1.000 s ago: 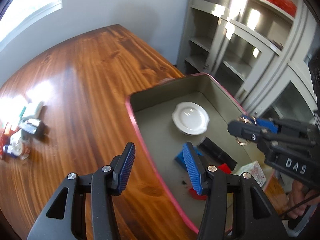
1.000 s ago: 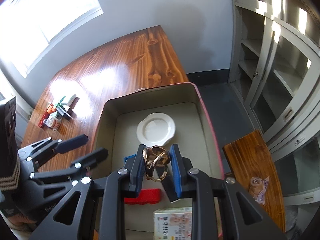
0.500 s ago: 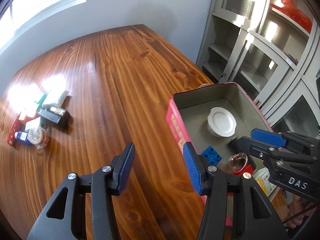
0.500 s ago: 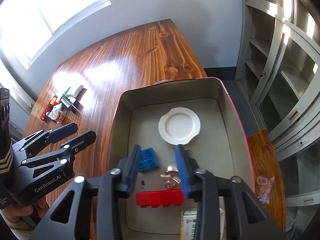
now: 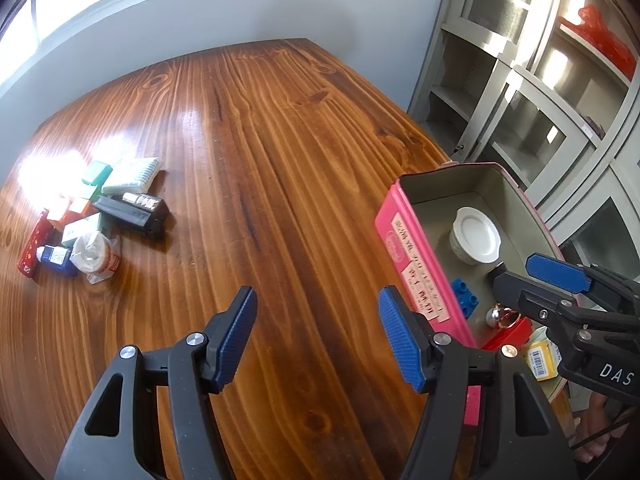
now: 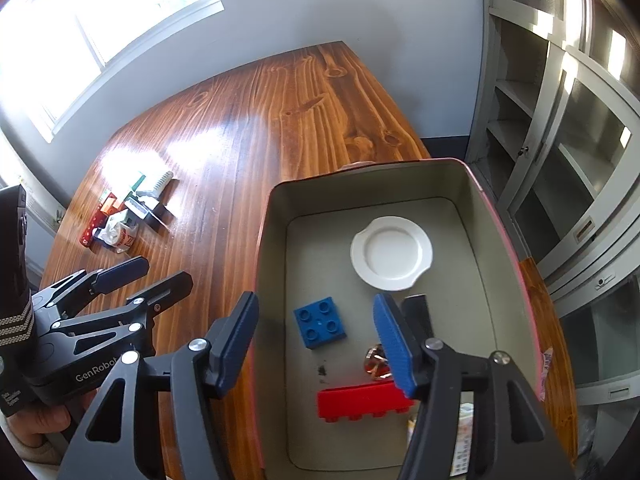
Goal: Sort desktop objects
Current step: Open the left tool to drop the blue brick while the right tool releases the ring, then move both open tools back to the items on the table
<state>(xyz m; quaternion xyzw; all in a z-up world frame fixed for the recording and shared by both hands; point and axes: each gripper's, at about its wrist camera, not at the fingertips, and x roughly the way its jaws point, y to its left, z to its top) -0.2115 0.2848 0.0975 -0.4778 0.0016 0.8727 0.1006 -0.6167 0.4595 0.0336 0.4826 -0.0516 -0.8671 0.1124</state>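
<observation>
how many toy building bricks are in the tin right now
2. A blue square brick lies near the middle of the tin floor, below the white lid. A red long brick lies nearer the camera. Others may hide behind the right tool.

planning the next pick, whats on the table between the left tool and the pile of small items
Nothing: in the left wrist view only bare wooden table lies between the open left tool and the pile of small items.

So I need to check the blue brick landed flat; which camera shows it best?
The right wrist view: the blue brick lies fully visible, studs up, on the floor of the tin. In the left wrist view the brick is partly hidden behind the tin's pink wall.
</observation>
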